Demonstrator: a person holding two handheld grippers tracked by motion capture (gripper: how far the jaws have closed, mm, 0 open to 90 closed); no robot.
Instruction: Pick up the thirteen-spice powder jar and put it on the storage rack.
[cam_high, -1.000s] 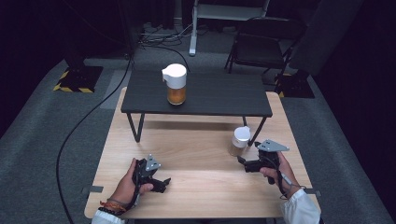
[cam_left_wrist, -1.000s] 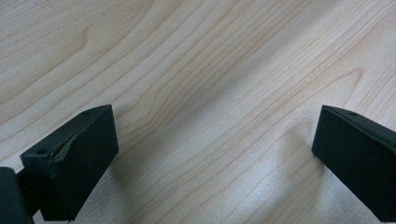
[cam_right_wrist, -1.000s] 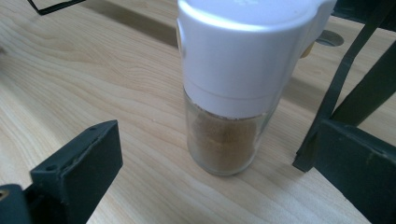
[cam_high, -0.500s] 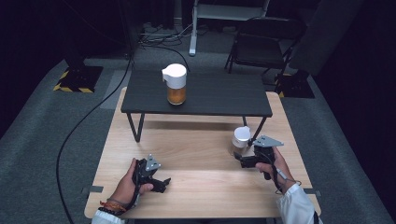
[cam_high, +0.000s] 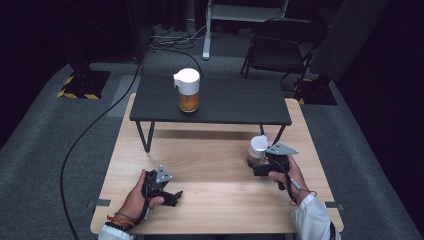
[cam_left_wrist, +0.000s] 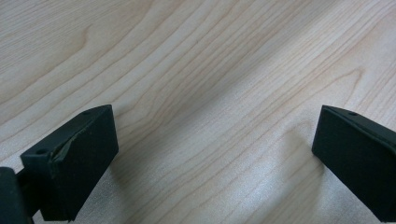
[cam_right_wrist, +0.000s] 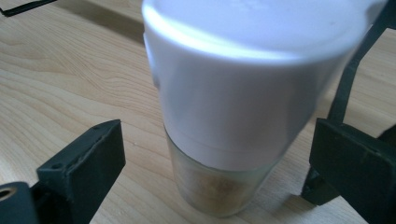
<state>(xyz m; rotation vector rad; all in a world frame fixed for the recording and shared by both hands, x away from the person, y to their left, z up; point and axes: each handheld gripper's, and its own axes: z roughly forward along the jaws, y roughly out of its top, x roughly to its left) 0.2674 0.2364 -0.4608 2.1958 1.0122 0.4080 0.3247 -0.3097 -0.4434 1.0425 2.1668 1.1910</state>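
Your small clear jar (cam_high: 257, 150) with a white lid and brownish contents stands upright on the light wood table (cam_high: 210, 160), near its right edge.

We see a light wooden table (cam_high: 215, 165) bearing a small white-lidded jar (cam_high: 257, 149) near its right side, standing upright on the bare wood; at its far edge stands a low dark table (cam_high: 235, 102) on thin black legs; on that stands a white-lidded jar of amber contents (cam_high: 188, 90).
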